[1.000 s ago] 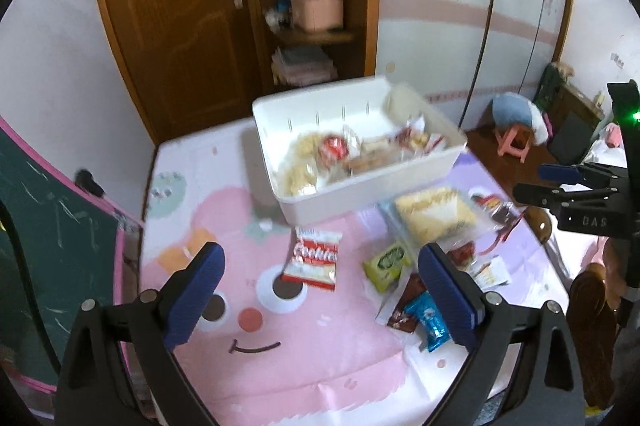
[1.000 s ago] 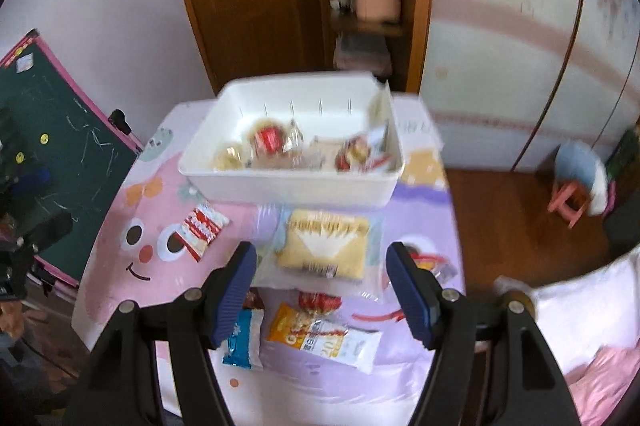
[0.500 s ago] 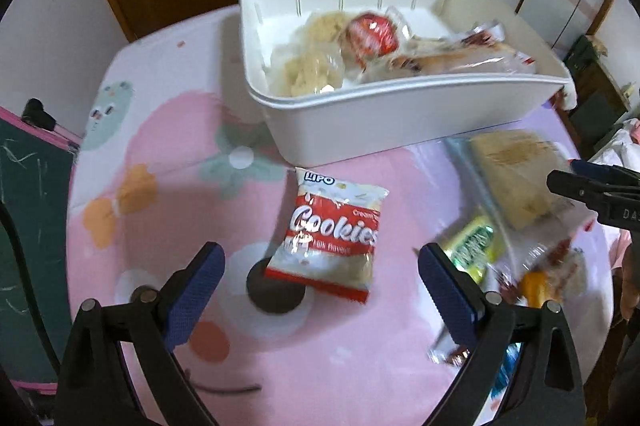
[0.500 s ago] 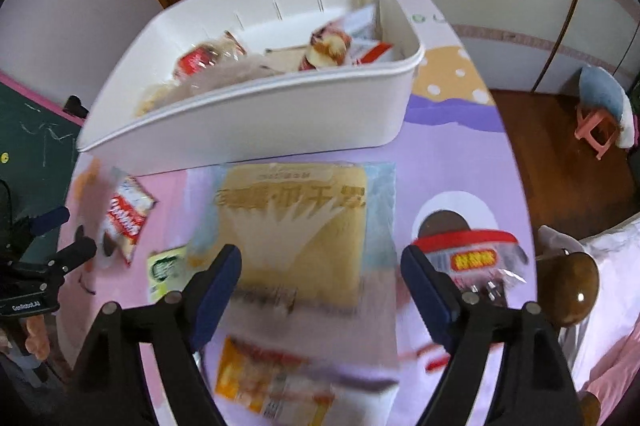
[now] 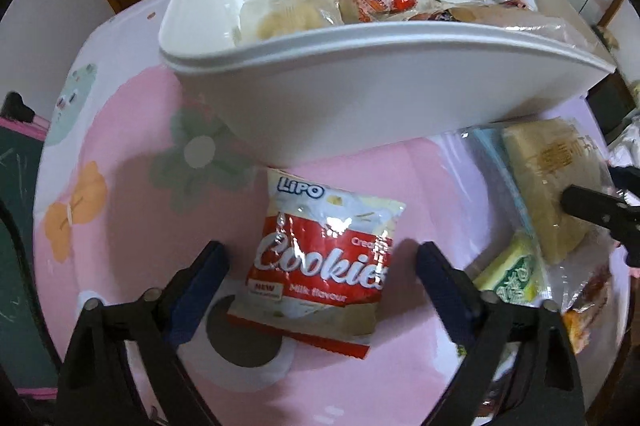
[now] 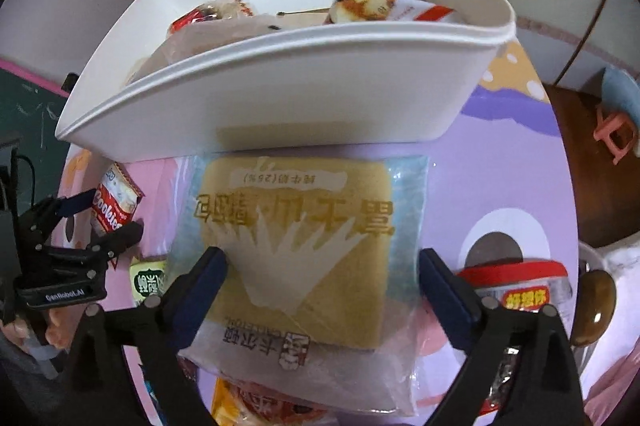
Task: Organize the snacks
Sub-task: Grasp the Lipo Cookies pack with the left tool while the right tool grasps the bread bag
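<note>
A red and white cookies packet lies flat on the pink tablecloth in front of the white bin. My left gripper points down over it with a finger on each side; its jaws are closing and the pads stand clear of the packet. My right gripper straddles a clear bag with a yellow cake; its jaws are closing too, and the pads sit at the wrapper's edges without squeezing it. The white bin holds several wrapped snacks. In the right wrist view, my left gripper is at the cookies packet.
A green packet lies between the two snacks. A red-lidded cup sits right of the cake bag, and an orange packet lies below it. A chalkboard stands left of the table. A pink stool is on the floor.
Both grippers have sunk toward the table and tipped further down. The left now frames the cookies packet with narrower jaws, and the right frames the cake bag.
</note>
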The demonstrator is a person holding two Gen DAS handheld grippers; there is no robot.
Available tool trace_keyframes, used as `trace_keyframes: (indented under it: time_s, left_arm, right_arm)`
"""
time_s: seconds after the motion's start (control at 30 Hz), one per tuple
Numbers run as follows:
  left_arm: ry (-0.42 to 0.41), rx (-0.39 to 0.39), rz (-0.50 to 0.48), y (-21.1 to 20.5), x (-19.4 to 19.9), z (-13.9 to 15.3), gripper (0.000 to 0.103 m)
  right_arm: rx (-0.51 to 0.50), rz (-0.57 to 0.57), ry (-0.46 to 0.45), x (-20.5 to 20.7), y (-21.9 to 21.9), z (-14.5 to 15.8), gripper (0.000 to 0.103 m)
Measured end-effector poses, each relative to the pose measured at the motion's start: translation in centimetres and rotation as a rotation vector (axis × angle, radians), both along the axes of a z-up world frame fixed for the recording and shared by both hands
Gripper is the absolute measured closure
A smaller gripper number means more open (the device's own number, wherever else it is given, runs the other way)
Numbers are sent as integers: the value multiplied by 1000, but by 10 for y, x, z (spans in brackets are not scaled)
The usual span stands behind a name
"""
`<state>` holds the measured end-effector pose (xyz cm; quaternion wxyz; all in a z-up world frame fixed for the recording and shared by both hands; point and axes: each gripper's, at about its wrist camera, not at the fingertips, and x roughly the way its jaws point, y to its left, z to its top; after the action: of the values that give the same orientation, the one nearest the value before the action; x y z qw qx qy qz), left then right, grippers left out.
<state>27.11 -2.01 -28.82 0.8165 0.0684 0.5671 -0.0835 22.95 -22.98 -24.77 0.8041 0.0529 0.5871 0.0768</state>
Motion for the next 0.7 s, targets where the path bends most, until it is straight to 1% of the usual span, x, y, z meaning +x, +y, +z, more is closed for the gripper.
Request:
trace_keyframes:
  time_s: [0.03,0.07,0.1,0.17,0.2,0.27,0.37,0.5,0.53,0.7]
  left_arm:
    - [-13,-3,-9,1,-2,3,42]
    - [-21,-6,-22,-1,-5,8,56]
    - [-18,3,-25,-2,-7,10,58]
    - [-17,24,-27,-6,-12,11,59]
    - [-30,39,-31,-8,-17,12,59]
    - [-49,59,-29,-10,-27,18,59]
    - [-73,20,-17,-4,-39,36,59]
    - [-136,-28,-12,10,-60,77,59]
    - [-162,-36,-16,12,-66,93,59]
    - [-256,-53,-38,11,-87,150,59]
  right_arm:
    - [11,10,-8,-1,2,3,32]
    - [13,12,-20,-3,2,6,47]
    - [32,11,-25,-4,2,10,68]
    - [84,11,-32,-8,-1,18,82]
    - [94,14,-35,-11,0,21,86]
    - [59,33,-57,-18,6,28,88]
    - [55,45,-98,-30,9,44,91]
    - [40,79,-185,-50,19,79,92]
    - [37,89,-206,-54,21,89,92]
    - [14,115,-342,-80,32,143,92]
